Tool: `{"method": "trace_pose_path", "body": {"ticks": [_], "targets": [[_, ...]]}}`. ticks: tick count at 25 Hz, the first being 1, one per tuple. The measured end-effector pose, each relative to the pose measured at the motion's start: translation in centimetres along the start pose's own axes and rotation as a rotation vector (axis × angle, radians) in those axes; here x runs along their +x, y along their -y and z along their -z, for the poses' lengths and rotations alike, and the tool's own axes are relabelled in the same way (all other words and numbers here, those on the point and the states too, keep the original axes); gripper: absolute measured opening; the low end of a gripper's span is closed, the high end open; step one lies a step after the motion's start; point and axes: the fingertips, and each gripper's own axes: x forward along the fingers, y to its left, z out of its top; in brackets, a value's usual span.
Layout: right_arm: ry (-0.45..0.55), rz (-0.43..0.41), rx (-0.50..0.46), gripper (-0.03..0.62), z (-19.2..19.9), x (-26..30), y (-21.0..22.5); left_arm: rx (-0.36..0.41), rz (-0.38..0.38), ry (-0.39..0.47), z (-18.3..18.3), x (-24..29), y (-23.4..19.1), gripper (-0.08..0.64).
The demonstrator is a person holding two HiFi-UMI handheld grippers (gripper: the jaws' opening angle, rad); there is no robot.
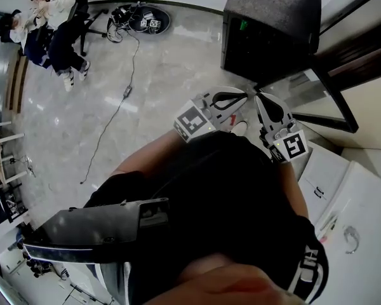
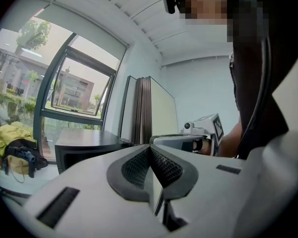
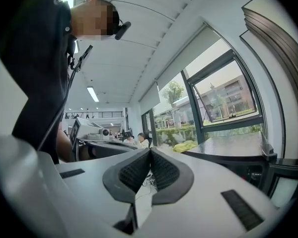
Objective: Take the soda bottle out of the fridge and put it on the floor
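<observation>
Opening step, by the look of it: no soda bottle in view, presumably inside the black fridge [image 1: 270,30] at one o'clock. Nothing clamped in left gripper [image 2: 150,150] or right gripper [image 3: 150,152]; both pressed together, empty, raised side by side. Next: reach toward one o'clock, part one pair of jaws, pull the fridge open.

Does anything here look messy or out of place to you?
Only a loose cable snaking across the floor, where someone could perhaps trip on it. No spill or damage shows.
</observation>
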Motion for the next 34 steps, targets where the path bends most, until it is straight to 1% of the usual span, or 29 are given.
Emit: {"method": "trace_pose_path", "body": {"ticks": [7, 14, 19, 29, 34], "targets": [[-0.025, -0.019, -0.056, 0.014, 0.2, 0.7, -0.2, -0.005, -0.016, 0.008, -0.4, 0.2, -1.2, 0.0], [-0.027, -0.011, -0.043, 0.014, 0.2, 0.8, 0.5, 0.004, -0.033, 0.028, -1.3, 0.6, -2.4, 0.0], [-0.02, 0.0, -0.027, 0.014, 0.3, 0.8, 1.1, 0.015, -0.04, 0.026, -1.1, 0.9, -3.0, 0.0], [-0.022, 0.021, -0.027, 0.014, 0.3, 1.1, 1.7, -0.007, -0.056, 0.022, -0.9, 0.7, -3.2, 0.0], [-0.007, 0.032, -0.026, 0.014, 0.3, 1.2, 2.2, -0.007, -0.06, 0.014, -0.6, 0.7, -3.5, 0.0]]}}
